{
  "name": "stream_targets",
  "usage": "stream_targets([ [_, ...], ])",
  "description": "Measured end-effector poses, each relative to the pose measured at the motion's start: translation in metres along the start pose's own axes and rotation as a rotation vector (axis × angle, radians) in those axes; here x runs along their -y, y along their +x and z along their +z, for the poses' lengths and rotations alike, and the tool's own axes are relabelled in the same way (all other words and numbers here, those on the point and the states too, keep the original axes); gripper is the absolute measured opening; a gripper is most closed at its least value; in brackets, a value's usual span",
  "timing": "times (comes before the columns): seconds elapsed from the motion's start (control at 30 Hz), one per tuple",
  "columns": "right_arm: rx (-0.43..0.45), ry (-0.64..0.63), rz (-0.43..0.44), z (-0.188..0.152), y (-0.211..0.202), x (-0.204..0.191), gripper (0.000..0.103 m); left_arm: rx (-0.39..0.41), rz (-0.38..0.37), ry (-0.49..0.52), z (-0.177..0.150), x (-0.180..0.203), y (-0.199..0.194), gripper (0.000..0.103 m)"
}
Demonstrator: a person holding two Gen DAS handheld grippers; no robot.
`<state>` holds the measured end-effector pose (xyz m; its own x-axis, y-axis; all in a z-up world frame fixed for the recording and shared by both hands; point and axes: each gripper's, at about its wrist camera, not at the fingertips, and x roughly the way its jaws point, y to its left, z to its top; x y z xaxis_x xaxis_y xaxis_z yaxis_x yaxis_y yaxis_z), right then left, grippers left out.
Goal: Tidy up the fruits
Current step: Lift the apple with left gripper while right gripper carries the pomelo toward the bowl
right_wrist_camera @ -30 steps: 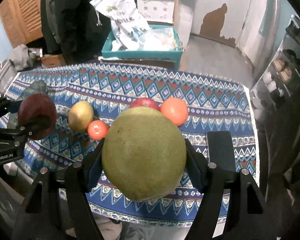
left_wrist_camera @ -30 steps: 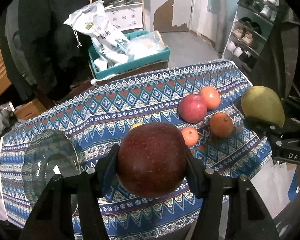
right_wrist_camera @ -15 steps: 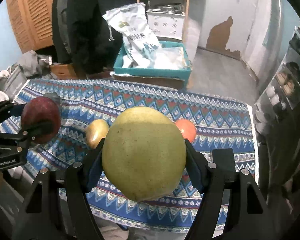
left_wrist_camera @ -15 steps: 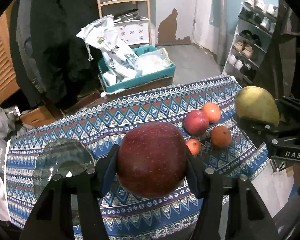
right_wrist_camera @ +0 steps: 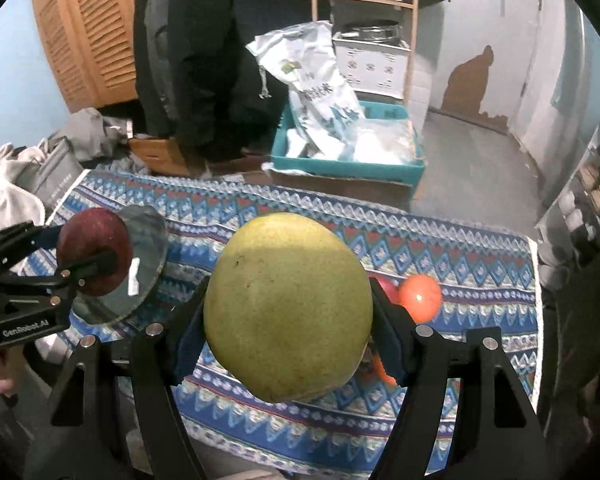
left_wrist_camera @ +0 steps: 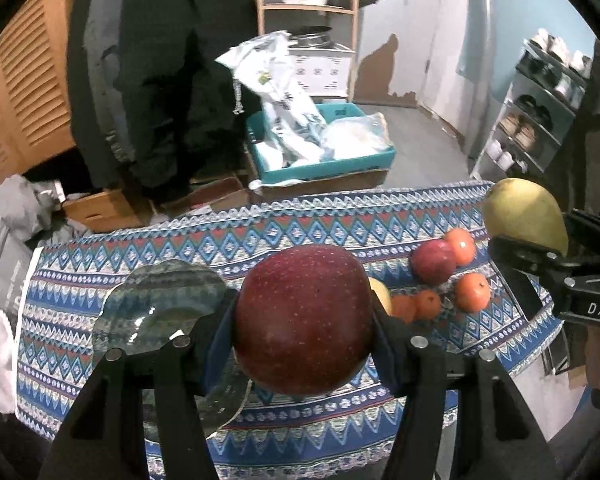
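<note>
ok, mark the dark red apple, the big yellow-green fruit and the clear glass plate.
dark red apple [left_wrist_camera: 304,320], left wrist view, front face.
big yellow-green fruit [right_wrist_camera: 288,304], right wrist view, front face.
clear glass plate [left_wrist_camera: 160,300], left wrist view, bare centre.

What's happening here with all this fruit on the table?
A person is sorting fruit with a hand-held gripper in each hand. The left hand-held gripper is clamped on a dark red apple, the right hand-held gripper on a big yellow-green fruit, both held above the patterned tablecloth. A glass plate lies empty; several oranges lie on the cloth.
</note>
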<state>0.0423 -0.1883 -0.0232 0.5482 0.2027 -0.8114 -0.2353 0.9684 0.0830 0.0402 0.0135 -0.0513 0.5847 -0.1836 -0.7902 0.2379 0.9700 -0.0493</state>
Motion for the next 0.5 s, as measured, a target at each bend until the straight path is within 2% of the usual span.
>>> stream_targets([
  [0.5, -0.012, -0.057, 0.093, 0.046, 0.037, -0.076, 0.072, -0.006, 0.069, -0.127, -0.015, -0.078, -0.003, 0.062],
])
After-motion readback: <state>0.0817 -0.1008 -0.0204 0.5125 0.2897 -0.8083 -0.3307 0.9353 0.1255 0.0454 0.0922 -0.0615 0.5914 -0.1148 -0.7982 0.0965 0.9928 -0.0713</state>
